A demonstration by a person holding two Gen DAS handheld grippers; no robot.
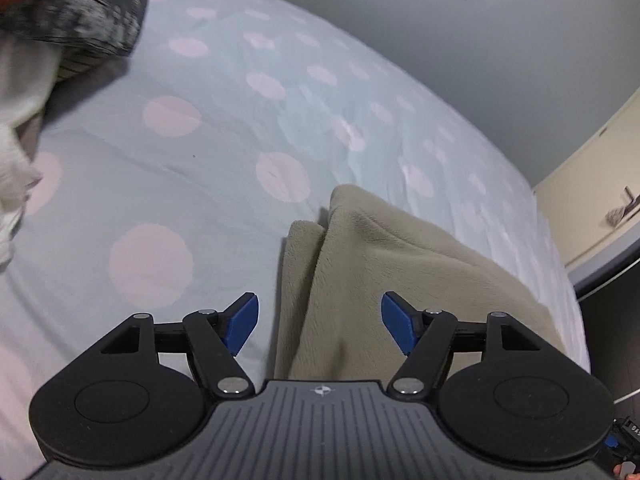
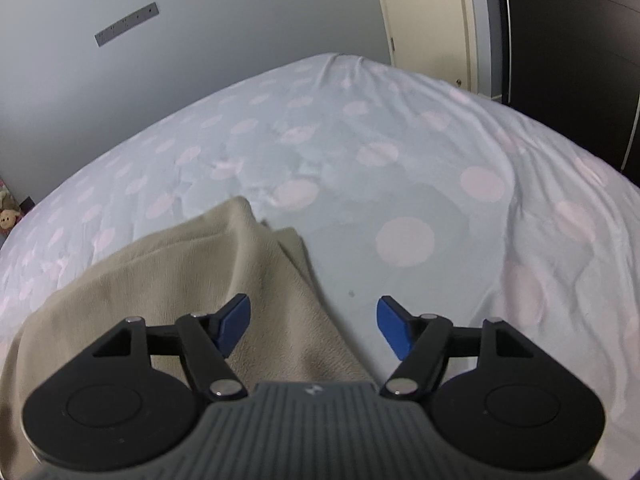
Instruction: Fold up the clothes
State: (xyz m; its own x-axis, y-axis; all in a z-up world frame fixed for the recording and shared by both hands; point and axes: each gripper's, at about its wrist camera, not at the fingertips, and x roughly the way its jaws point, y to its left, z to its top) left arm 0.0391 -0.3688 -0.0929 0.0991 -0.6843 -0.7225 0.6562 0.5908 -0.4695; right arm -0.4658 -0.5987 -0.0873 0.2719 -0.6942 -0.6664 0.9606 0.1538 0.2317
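Beige fleece garment (image 1: 400, 272) lies partly bunched on the bedsheet (image 1: 200, 152), a ridge of folded layers running away from both grippers; exact garment type cannot be told. Left gripper (image 1: 320, 322): jaws wide apart, nothing between the blue pads (image 1: 242, 322), the fleece's near edge directly below and ahead of the gap, extending off to its right. Right gripper (image 2: 313, 326): likewise spread wide and empty, with the fleece (image 2: 180, 272) under its left finger and running off to its left, bare sheet (image 2: 440, 160) under its right finger. Judgement: this is a between-grasps step, the fleece lying free on the bed and neither tool holding it; folding looks begun but not finished, since the layers are uneven. Next move probably calls for each gripper to descend onto an edge or corner of the fleece, close on the top layer only, and not pinch the sheet beneath. Outward: far ahead-left of the left gripper, a dark mottled grey item (image 1: 80, 12) and white fabric (image 1: 16, 120), both blurred. Grey wall (image 2: 160, 80) beyond the bed.
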